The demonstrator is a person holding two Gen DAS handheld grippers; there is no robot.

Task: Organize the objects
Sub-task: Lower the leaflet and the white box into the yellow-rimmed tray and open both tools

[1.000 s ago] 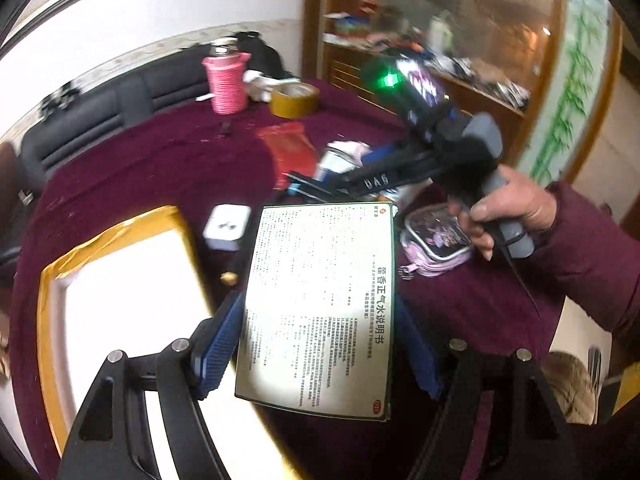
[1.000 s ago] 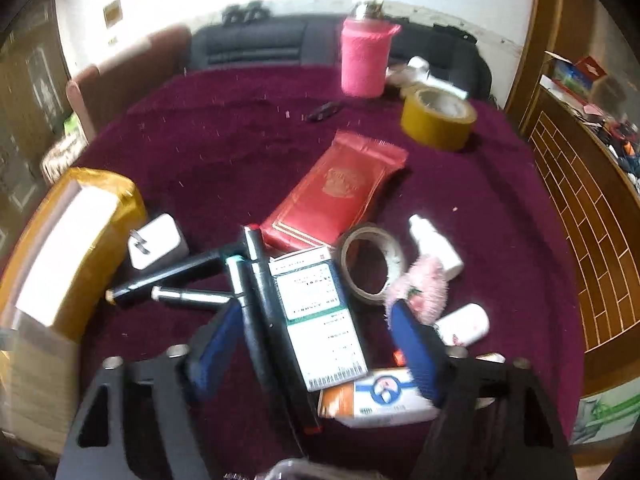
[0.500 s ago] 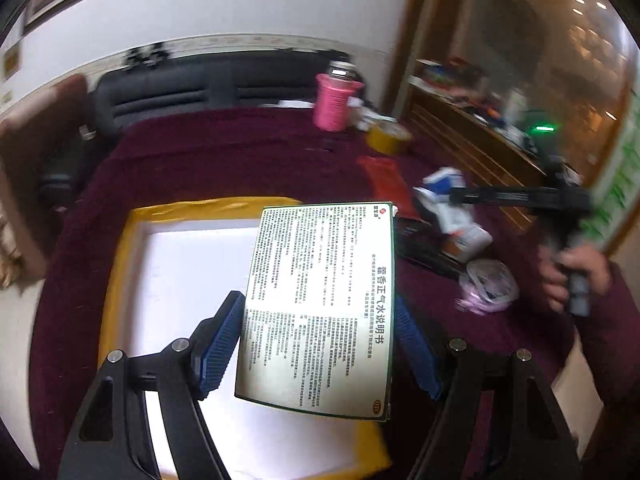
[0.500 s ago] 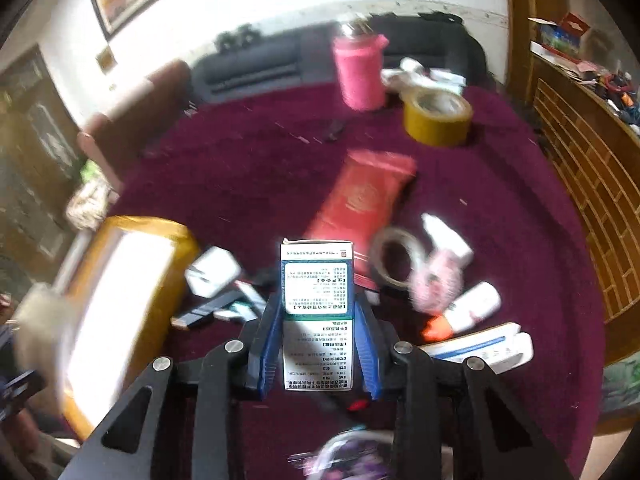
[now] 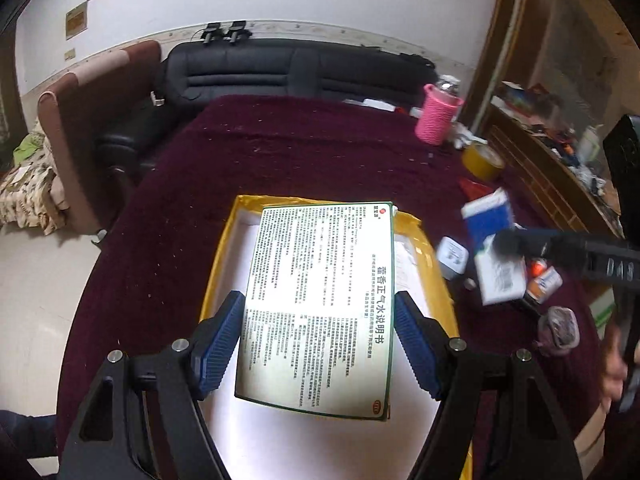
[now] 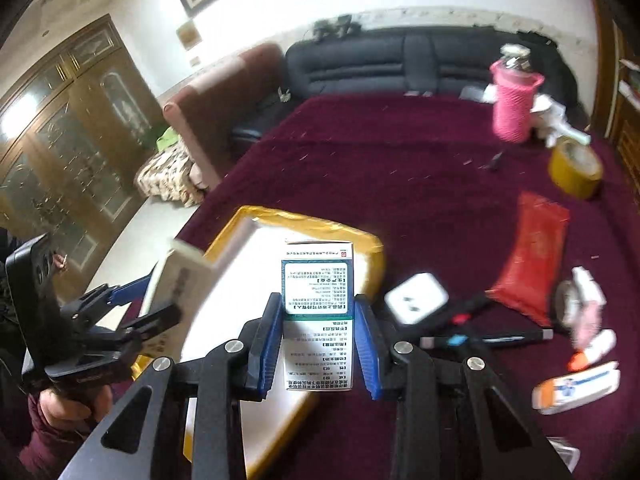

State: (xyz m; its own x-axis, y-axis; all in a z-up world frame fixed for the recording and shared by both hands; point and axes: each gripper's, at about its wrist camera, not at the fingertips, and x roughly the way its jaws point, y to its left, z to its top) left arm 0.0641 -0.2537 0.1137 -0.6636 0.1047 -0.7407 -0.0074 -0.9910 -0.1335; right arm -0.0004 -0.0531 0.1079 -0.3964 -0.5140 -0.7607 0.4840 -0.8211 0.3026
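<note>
In the left wrist view my left gripper (image 5: 318,304) is shut on a wide flat medicine box (image 5: 320,280) with a green border and printed text. It hangs over a shallow white box with a yellow rim (image 5: 248,204). In the right wrist view my right gripper (image 6: 317,300) is shut on a narrow white and teal medicine box (image 6: 316,280), held upright above the near right edge of the yellow-rimmed box (image 6: 360,236). The left gripper (image 6: 168,296) shows at the left with the flat box (image 6: 180,276) edge-on. The right gripper (image 5: 504,248) appears blurred at the right.
On the dark red tablecloth (image 6: 400,160) lie a white charger (image 6: 416,296), pens (image 6: 488,336), a red packet (image 6: 532,260), a yellow tape roll (image 6: 576,168), a pink bottle (image 6: 514,100) and a tube box (image 6: 576,388). A black sofa (image 6: 400,60) and a brown chair (image 6: 224,100) stand behind.
My right gripper closed on the narrow box, lifted it off the table and carried it left toward the yellow-rimmed box. My left gripper swung the flat box over that box.
</note>
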